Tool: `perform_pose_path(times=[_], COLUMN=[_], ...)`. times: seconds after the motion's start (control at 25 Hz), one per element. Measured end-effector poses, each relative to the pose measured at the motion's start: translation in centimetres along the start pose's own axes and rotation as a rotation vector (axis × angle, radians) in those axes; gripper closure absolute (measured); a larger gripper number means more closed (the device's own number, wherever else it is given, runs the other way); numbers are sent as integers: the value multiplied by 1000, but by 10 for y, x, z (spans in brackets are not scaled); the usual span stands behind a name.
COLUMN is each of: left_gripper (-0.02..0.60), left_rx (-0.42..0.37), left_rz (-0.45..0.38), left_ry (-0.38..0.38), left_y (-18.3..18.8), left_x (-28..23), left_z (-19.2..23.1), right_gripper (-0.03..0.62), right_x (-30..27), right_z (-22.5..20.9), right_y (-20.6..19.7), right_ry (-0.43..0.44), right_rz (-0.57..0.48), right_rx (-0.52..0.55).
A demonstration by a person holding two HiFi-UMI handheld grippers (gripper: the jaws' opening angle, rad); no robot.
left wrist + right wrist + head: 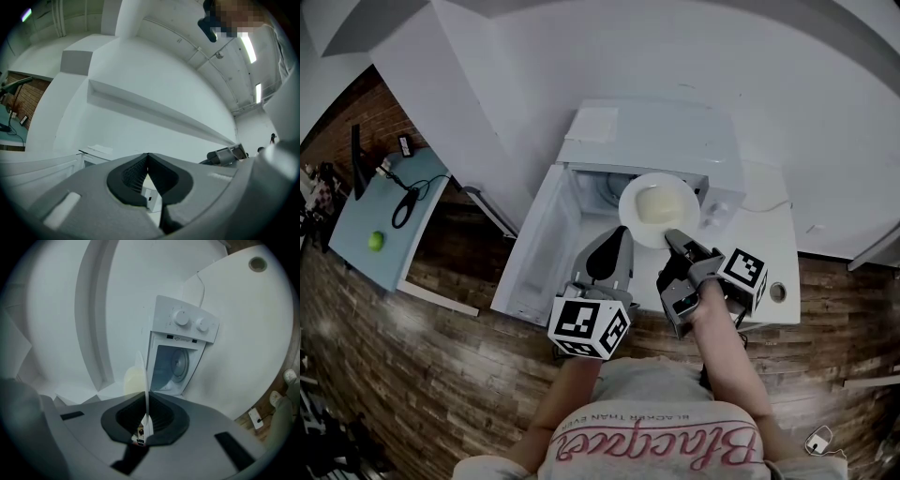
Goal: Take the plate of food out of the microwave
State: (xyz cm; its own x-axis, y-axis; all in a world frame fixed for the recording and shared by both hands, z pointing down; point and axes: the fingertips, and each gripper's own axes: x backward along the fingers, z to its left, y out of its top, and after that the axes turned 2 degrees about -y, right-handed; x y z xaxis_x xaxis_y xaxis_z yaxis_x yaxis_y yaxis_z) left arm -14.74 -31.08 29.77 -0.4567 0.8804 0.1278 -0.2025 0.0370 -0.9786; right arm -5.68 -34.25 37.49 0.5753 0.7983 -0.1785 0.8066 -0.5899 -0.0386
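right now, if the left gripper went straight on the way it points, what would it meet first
Probably the open microwave: the left gripper, jaws shut and empty, points at its opening, left of the plate. Depth is unclear.

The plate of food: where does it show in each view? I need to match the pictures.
Head view: centre, plate in front of the open microwave, its near rim in the right gripper.
Left gripper view: not in it.
Right gripper view: edge-on, a thin white line rising from the jaws clamped on it, at centre.
Shared landmark: the microwave; in the right gripper view its knobs sit above centre.
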Motion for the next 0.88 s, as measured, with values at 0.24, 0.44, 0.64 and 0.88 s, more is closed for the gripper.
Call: perform_pose_path(times=[0.24,0.44,0.64,0.88], left_gripper=[575,575,575,575], left_rx=[-7,-16,-25,-26], left_rz=[-5,-5,-5,-4], left_ry=[-2,-7,-8,-4], left_y=[2,3,4,4], left_x=[0,-4,-4,-1], left_z=[0,-11,-16,-19], right_gripper=[574,574,574,574], right_x=[2,9,12,16], right_z=[7,11,14,16], right_y=[0,8,8,4], right_ry=[28,40,51,64], right_rz=[0,1,4,18], right_rx=[3,3,4,-14])
